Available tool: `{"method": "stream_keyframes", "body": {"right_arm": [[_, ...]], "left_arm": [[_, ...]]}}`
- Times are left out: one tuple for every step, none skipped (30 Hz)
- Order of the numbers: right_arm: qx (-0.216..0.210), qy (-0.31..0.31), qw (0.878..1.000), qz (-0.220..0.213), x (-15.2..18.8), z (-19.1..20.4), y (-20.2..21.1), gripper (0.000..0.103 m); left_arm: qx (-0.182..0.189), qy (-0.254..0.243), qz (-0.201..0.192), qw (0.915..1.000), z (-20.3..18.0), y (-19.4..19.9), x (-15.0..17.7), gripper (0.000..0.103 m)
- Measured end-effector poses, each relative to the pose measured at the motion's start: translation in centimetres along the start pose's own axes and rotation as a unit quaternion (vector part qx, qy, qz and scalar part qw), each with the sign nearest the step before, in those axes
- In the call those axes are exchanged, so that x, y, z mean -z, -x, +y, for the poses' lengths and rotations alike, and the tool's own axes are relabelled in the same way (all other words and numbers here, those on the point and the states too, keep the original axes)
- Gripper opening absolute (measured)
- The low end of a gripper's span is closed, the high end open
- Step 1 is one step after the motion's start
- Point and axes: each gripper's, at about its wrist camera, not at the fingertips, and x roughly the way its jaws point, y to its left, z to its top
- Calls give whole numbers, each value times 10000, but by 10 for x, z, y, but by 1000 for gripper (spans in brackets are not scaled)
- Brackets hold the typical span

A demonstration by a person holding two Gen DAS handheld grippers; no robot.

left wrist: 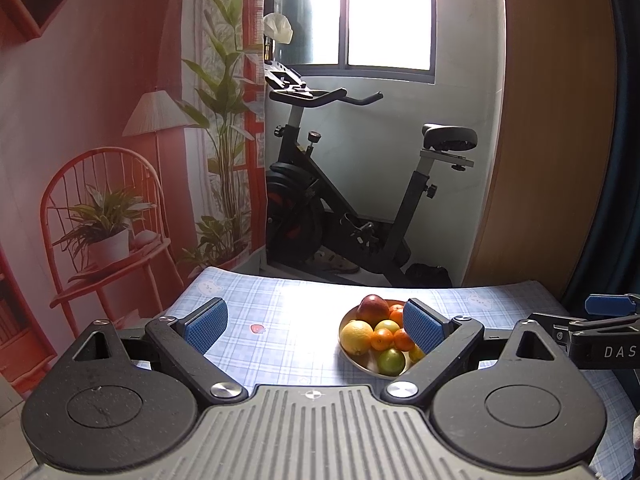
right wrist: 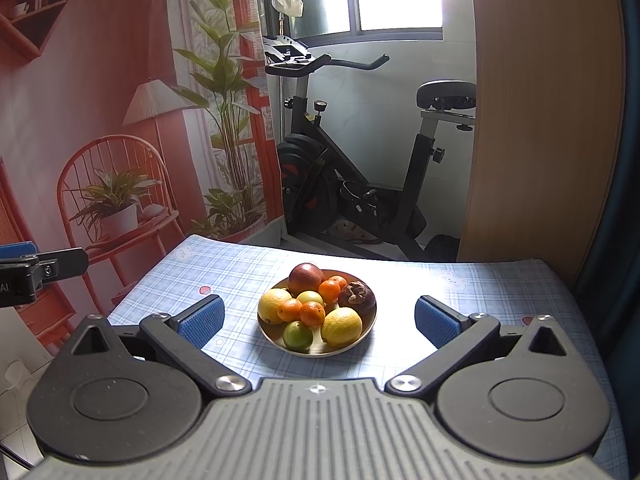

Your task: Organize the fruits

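Observation:
A gold metal bowl [right wrist: 358, 342] [left wrist: 360, 362] sits mid-table, piled with fruit: a red apple [right wrist: 305, 277], two lemons [right wrist: 341, 325], small oranges [right wrist: 312, 313], a green lime [right wrist: 297, 335] and a dark mangosteen [right wrist: 357, 298]. My right gripper [right wrist: 319, 322] hovers open just in front of the bowl, its blue pads [right wrist: 200, 322] wide on either side, nothing between them. My left gripper [left wrist: 316, 326] is open too, left of the bowl; its right pad [left wrist: 422, 330] hides part of the fruit. The apple [left wrist: 372, 309] and one lemon [left wrist: 356, 337] show there.
The table carries a blue checked cloth [right wrist: 460, 292] with bear prints. Behind it stand an exercise bike [right wrist: 344, 168], a wall print of a red chair and plants [right wrist: 120, 184], and a wooden panel [right wrist: 540, 120] at right. The far table edge lies just beyond the bowl.

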Motion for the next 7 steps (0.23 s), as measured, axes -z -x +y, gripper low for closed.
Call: {"method": "stream_keyframes", "body": {"right_arm": [[-2, -2, 10000, 0, 0, -1, 0, 103], [-1, 0, 10000, 2, 0, -1, 0, 103], [-1, 0, 10000, 3, 0, -1, 0, 103], [-3, 3, 10000, 1, 0, -1, 0, 103], [-1, 1, 10000, 3, 0, -1, 0, 103], [0, 0, 10000, 5, 0, -2, 0, 103], [-2, 2, 10000, 2, 0, -2, 0, 103]], "left_arm": [[1, 1, -3, 10000, 0, 0, 0, 96], [5, -2, -4, 10000, 0, 0, 0, 96], [6, -3, -5, 10000, 0, 0, 0, 96], [5, 0, -5, 10000, 0, 1, 0, 96], [6, 6, -1, 10000, 1, 1, 0, 96], [6, 18, 8, 10000, 1, 0, 0, 96], [5, 32, 15, 10000, 1, 0, 0, 96]]}}
